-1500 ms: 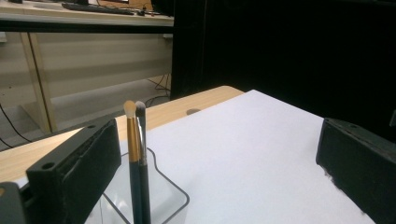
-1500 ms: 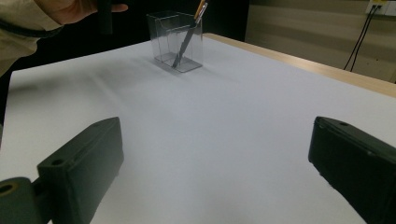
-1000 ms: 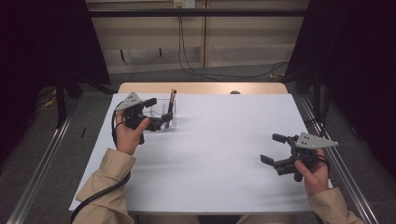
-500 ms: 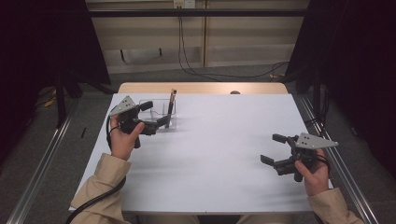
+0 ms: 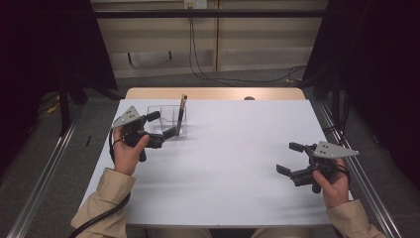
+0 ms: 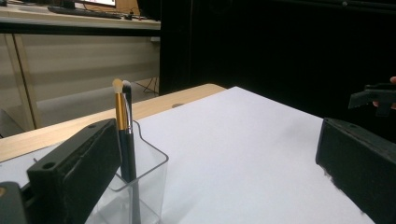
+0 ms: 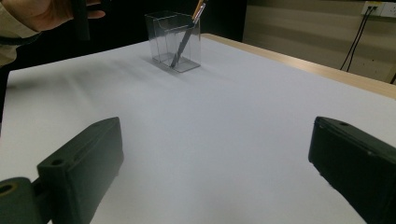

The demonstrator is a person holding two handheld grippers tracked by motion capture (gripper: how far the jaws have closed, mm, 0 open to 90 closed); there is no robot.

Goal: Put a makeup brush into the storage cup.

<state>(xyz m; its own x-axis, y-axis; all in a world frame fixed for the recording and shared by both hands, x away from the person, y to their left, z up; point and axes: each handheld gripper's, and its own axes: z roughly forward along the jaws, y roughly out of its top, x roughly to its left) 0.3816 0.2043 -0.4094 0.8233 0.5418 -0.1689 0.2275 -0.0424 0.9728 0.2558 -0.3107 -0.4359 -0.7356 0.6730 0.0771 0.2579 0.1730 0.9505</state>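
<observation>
A clear plastic holder [image 5: 168,121] stands at the far left of the white table [image 5: 228,148]. A makeup brush [image 5: 181,112] with a black handle and gold ferrule leans upright inside it. My left gripper [image 5: 162,124] is open just left of the holder, its jaws on either side of the holder's near left corner. In the left gripper view the brush [image 6: 124,126] and the holder [image 6: 144,186] sit close beside the left jaw, and the left gripper [image 6: 217,186] holds nothing. My right gripper [image 5: 289,157] is open and empty at the near right. The right gripper view has the holder [image 7: 175,39] far off.
A wooden strip [image 5: 213,93] runs along the table's far edge. Metal rails [image 5: 356,163] flank the table on both sides. Cables [image 5: 208,64] hang on the wall behind. The other hand [image 7: 42,14] appears at the top left of the right gripper view.
My left gripper has drawn back from the holder, to the left and toward the person. The brush stays in the holder. The right gripper has not moved.
</observation>
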